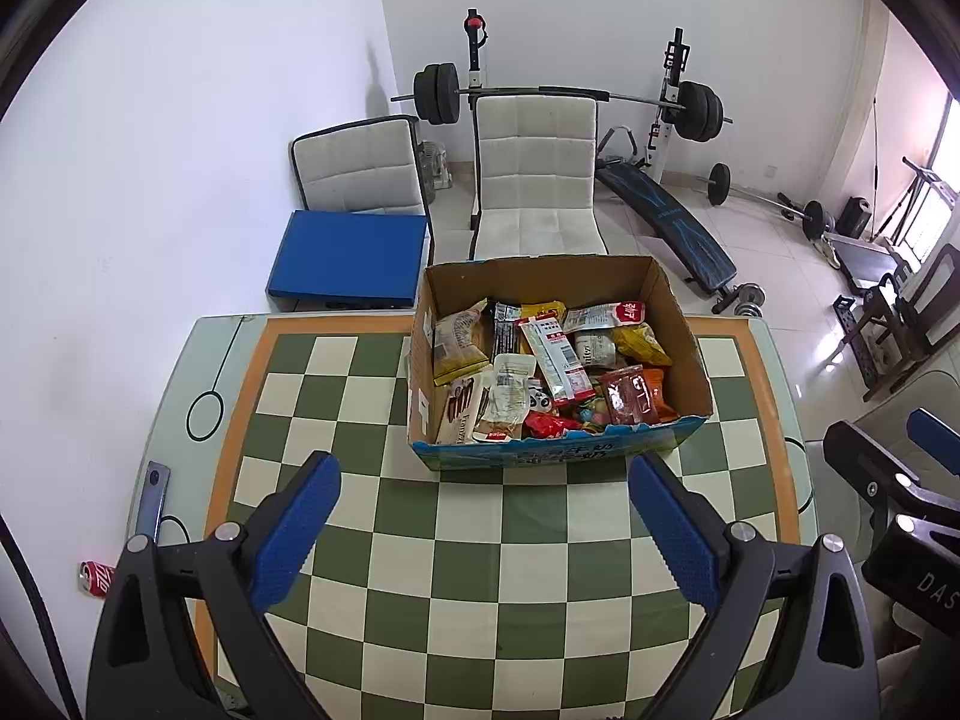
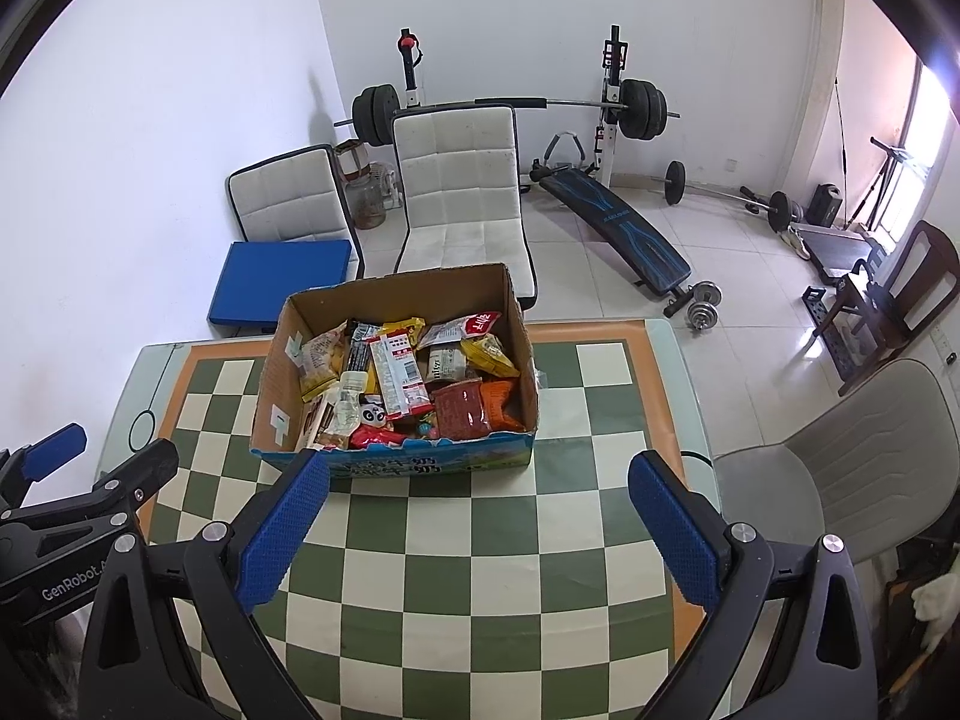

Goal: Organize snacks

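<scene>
**Snack box, both hand-held grippers idle**

Item: open brown cardboard box with a blue printed front (image 1: 558, 360), standing at the far middle of my green-and-cream checkered surface (image 1: 480, 552). Contents: mixed snack packets (image 2: 408, 384), piled loosely inside, yellow, red, orange and white wrappers among them. My left hand-held gripper (image 1: 483, 534) hangs spread wide above the surface, holding nothing. My right hand-held gripper (image 2: 477, 531) likewise wide, just before the box, empty
</scene>
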`<act>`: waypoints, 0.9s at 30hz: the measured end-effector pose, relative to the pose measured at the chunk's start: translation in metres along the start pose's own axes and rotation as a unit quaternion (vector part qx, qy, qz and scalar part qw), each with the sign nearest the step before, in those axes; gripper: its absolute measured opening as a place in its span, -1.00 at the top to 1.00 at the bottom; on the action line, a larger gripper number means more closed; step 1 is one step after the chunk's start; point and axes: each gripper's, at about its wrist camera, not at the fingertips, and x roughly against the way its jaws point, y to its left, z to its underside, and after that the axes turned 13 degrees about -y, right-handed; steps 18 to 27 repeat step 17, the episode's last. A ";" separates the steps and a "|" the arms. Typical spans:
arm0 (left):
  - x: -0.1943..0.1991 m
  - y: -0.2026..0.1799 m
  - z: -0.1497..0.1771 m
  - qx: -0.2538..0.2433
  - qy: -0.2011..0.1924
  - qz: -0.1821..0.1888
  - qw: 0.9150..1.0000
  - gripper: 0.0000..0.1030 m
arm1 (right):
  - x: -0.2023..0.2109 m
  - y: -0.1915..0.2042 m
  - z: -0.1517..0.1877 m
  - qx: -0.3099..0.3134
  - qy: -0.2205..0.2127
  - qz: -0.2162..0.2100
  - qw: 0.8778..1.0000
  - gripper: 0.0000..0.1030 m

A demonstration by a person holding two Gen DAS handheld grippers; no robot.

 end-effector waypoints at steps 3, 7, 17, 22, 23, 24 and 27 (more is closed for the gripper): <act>0.000 -0.002 0.001 -0.002 0.001 0.002 1.000 -0.91 | 0.000 -0.002 0.000 -0.001 0.001 0.000 1.000 -0.98; 0.000 -0.003 0.002 -0.003 0.002 0.004 1.000 -0.91 | 0.000 -0.004 0.000 -0.002 0.001 0.002 1.000 -0.98; 0.000 -0.003 0.005 -0.005 0.001 0.006 1.000 -0.91 | 0.001 -0.010 0.005 -0.005 0.004 0.005 1.000 -0.98; 0.000 -0.003 0.005 -0.005 0.001 0.006 1.000 -0.91 | 0.001 -0.010 0.005 -0.005 0.004 0.005 1.000 -0.98; 0.000 -0.003 0.005 -0.005 0.001 0.006 1.000 -0.91 | 0.001 -0.010 0.005 -0.005 0.004 0.005 1.000 -0.98; 0.000 -0.003 0.005 -0.005 0.001 0.006 1.000 -0.91 | 0.001 -0.010 0.005 -0.005 0.004 0.005 1.000 -0.98; 0.000 -0.003 0.005 -0.005 0.001 0.006 1.000 -0.91 | 0.001 -0.010 0.005 -0.005 0.004 0.005 1.000 -0.98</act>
